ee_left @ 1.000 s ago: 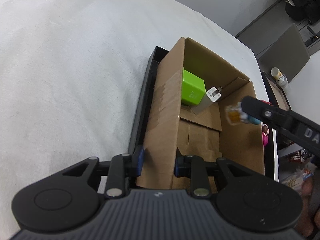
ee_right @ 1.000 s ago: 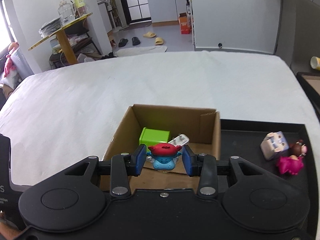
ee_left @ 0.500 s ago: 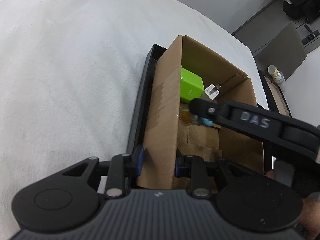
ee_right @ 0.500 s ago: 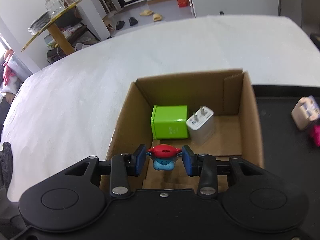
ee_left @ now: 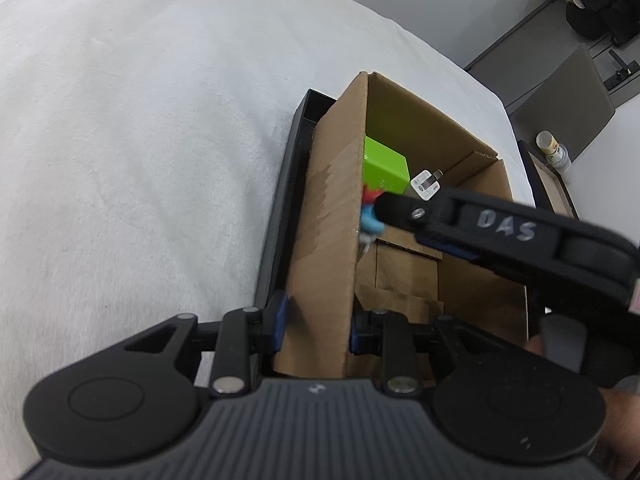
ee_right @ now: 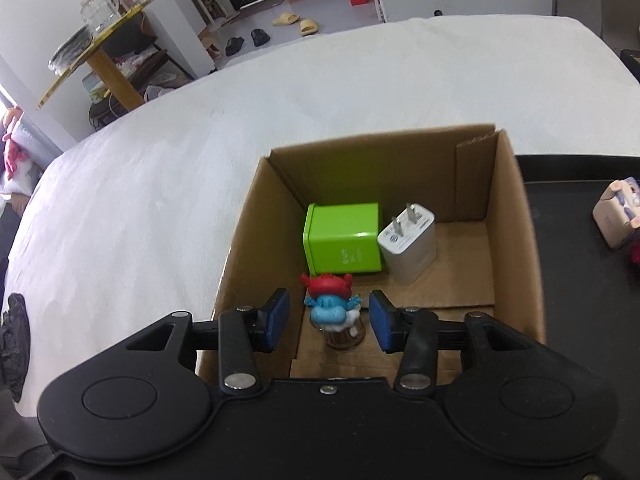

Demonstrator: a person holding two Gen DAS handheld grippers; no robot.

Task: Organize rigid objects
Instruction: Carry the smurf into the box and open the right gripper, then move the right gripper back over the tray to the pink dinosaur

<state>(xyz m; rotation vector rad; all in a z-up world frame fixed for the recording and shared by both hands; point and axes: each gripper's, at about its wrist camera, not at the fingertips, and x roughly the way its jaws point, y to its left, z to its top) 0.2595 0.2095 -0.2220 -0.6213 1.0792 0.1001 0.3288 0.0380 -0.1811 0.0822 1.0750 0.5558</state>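
The right gripper (ee_right: 329,315) is opening around the small, light, hard blue-and-red toy figure (ee_right: 331,309); regrasping its round head looks safest.

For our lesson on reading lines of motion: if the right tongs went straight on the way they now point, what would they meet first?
Most likely the blue figurine standing between the open pads, then the green box behind it, though depth is hard to judge.
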